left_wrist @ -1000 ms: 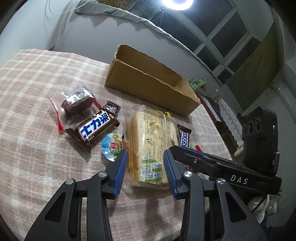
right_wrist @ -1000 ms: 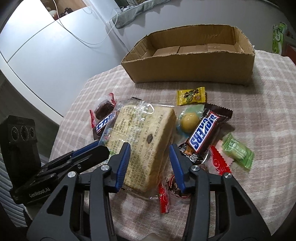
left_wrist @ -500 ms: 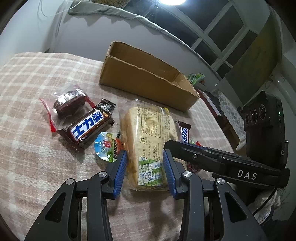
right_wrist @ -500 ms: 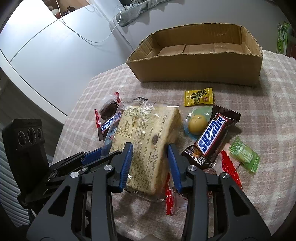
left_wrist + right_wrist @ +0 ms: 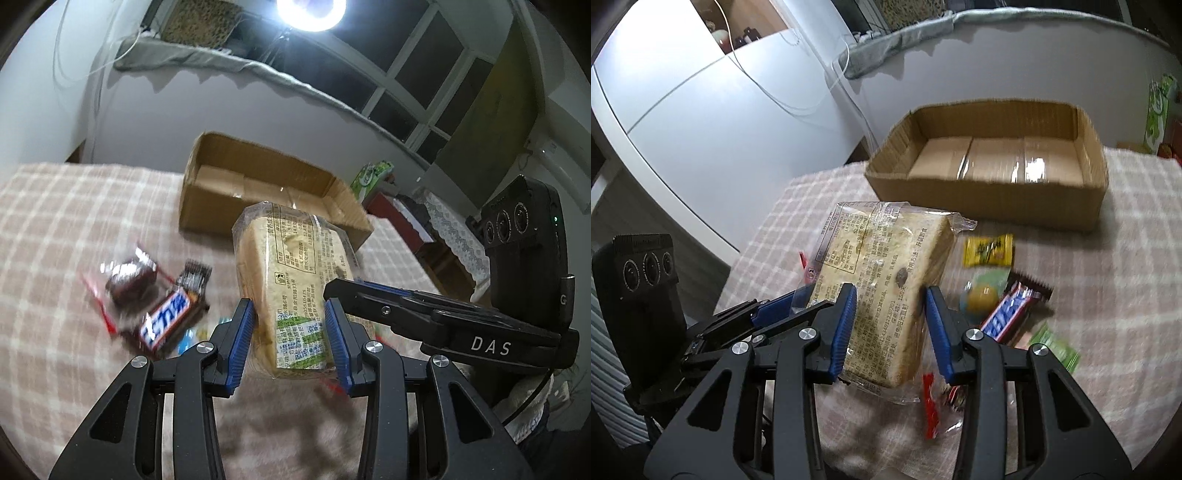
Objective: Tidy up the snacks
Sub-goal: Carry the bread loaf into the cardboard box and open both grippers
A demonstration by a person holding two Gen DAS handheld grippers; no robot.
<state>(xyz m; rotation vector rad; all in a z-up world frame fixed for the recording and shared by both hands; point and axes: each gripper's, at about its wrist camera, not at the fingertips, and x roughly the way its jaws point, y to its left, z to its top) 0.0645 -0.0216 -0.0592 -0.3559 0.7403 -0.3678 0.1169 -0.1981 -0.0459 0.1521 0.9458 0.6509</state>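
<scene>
The clear-wrapped block of sliced bread [image 5: 295, 280] is being held clear of the pink checked tablecloth [image 5: 74, 229], in front of the open brown cardboard box [image 5: 990, 173]. It is being clamped at opposite ends by the left gripper [image 5: 291, 341] and the right gripper [image 5: 890, 330]. Small wrapped sweets [image 5: 988, 251] are lying beside it.

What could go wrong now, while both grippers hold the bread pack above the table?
1. The left gripper and right gripper pinch only the near end of the bread pack; its slick wrapper may slip out.
2. The bread looks soft, so a tighter squeeze could crush it.
3. If the two grippers drift apart on the way to the box, the wrapper may tear.
</scene>
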